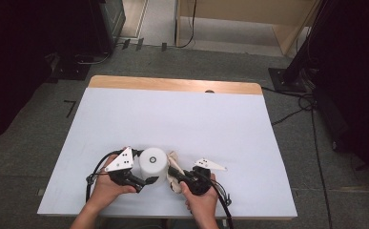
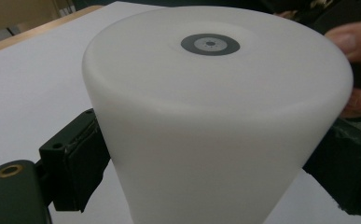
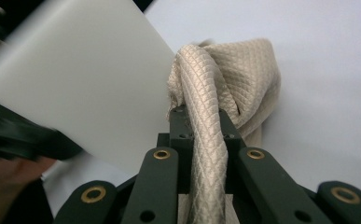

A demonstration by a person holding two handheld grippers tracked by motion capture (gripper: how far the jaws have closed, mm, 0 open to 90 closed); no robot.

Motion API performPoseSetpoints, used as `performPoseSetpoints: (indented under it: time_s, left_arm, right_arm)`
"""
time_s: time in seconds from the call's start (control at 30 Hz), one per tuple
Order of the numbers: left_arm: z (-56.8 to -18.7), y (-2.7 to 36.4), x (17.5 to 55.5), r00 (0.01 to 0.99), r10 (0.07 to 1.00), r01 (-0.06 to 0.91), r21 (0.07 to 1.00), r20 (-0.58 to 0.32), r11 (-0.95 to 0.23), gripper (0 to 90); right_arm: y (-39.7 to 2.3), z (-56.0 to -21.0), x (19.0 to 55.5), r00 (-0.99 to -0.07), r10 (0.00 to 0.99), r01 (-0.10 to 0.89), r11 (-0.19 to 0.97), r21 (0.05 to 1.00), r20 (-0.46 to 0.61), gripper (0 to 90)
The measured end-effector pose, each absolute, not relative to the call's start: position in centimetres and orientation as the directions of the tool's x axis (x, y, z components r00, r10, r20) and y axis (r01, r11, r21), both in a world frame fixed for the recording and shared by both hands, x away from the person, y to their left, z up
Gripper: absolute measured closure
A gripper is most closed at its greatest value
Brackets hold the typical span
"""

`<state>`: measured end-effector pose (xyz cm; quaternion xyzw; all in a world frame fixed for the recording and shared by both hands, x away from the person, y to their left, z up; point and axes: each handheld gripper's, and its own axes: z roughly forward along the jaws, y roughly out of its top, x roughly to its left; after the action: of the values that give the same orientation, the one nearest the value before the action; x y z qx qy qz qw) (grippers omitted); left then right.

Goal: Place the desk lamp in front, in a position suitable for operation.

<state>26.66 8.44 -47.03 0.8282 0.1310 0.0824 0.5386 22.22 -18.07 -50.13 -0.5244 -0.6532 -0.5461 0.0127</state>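
Clamping a beige quilted cloth (image 3: 225,88) between tightly closed jaws, the right gripper (image 1: 176,174) pressed it against the white cylinder's (image 1: 153,164) 3 o'clock side. The left gripper (image 1: 146,181) squeezed that upright cylinder, near the table's (image 1: 182,119) 6 o'clock edge.
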Motion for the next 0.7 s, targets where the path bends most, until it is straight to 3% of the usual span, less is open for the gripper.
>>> performPoseSetpoints:
  time_s: [0.17,0.27,0.37,0.5,0.67,0.7]
  left_arm:
    - [-47.0,8.7,26.9,0.954,0.299,0.118,0.915,0.003,-0.385,8.4]
    - [-46.6,8.6,26.2,0.936,0.352,0.166,0.903,-0.018,-0.395,7.8]
    - [-46.3,8.7,26.0,0.937,0.348,0.178,0.905,-0.036,-0.386,4.2]
    - [-45.5,8.9,25.2,0.904,0.422,0.219,0.921,-0.067,-0.322,1.2]
    - [-45.2,7.5,23.7,0.846,0.531,0.247,0.914,-0.042,-0.322,0.2]
    - [-45.5,6.4,23.1,0.798,0.603,0.28,0.897,-0.02,-0.341,0.3]
  right_arm:
    - [-18.2,-50.0,22.5,-0.439,0.679,0.711,-0.138,0.69,0.589,82.4]
    - [-18.9,-49.5,22.8,-0.434,0.687,0.696,-0.156,0.701,0.584,82.3]
    - [-19.5,-49.4,22.9,-0.426,0.699,0.688,-0.162,0.708,0.574,82.2]
    - [-21.0,-49.0,23.3,-0.399,0.722,0.673,-0.189,0.716,0.565,82.1]
    - [-21.7,-48.6,23.5,-0.389,0.734,0.658,-0.201,0.726,0.556,82.1]
    - [-21.8,-48.6,23.6,-0.388,0.736,0.655,-0.203,0.728,0.555,82.1]
